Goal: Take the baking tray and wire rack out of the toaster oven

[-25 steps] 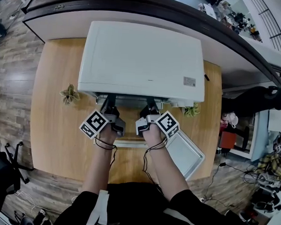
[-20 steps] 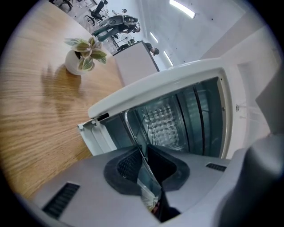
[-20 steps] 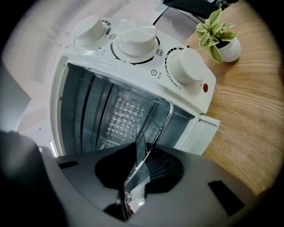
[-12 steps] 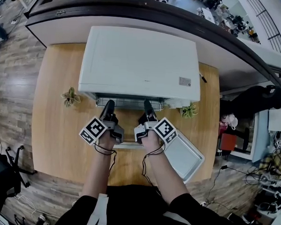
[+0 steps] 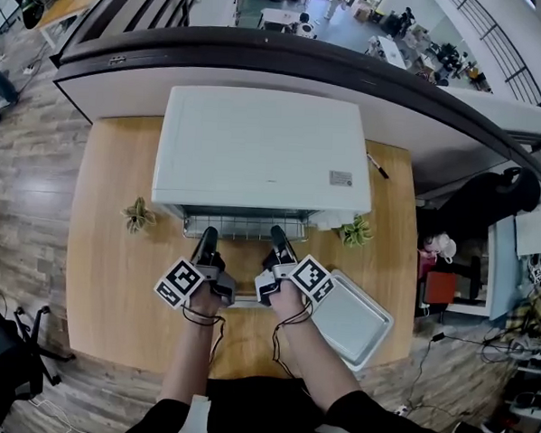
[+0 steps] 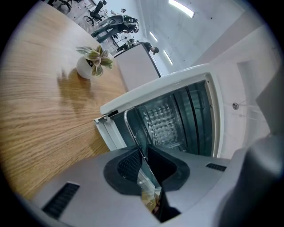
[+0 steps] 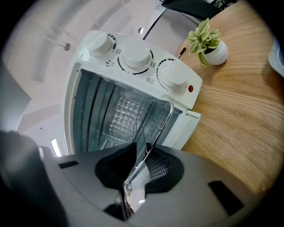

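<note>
Pulled nearer since a second ago, the wire rack (image 5: 245,226) now juts farther out of the open front of the toaster oven (image 5: 260,147). The left gripper (image 5: 208,237) and right gripper (image 5: 276,234) each pinch its near rail, jaws narrow on the wire. The baking tray (image 5: 351,317) lies on the table (image 5: 105,275) at near right, just beside the right gripper.

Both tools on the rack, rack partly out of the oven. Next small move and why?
Probably draw the wire rack level, straight toward the person: left tool and right tool are each shut on its front wire, but its rear part sits inside the toaster oven. The baking tray is already out on the table.
</note>
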Motion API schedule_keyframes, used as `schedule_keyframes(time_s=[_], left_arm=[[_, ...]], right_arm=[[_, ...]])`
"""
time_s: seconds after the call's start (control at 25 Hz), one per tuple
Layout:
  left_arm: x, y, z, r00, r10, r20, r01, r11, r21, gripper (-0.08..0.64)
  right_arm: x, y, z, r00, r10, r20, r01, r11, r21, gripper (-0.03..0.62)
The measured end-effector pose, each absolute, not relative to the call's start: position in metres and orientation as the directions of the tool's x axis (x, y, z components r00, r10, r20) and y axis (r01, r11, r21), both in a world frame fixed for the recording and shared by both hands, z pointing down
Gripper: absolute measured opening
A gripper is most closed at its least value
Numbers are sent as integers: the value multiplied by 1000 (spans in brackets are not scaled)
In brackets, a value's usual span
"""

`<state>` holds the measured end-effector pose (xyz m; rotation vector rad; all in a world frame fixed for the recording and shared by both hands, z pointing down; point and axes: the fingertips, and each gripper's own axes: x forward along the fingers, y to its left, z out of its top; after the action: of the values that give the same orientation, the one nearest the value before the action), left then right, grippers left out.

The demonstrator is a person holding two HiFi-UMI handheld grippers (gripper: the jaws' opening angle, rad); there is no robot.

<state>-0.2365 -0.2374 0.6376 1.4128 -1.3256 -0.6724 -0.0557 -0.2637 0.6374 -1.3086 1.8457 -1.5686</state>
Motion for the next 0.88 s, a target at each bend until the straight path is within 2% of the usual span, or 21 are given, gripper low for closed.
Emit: schedule_keyframes(time_s=[0.88], left_arm=[[-230, -186, 631, 234, -938, 256, -376, 155, 914, 52]], right_arm=[[-50, -212, 632, -522, -810, 268, -386, -57, -921, 64]])
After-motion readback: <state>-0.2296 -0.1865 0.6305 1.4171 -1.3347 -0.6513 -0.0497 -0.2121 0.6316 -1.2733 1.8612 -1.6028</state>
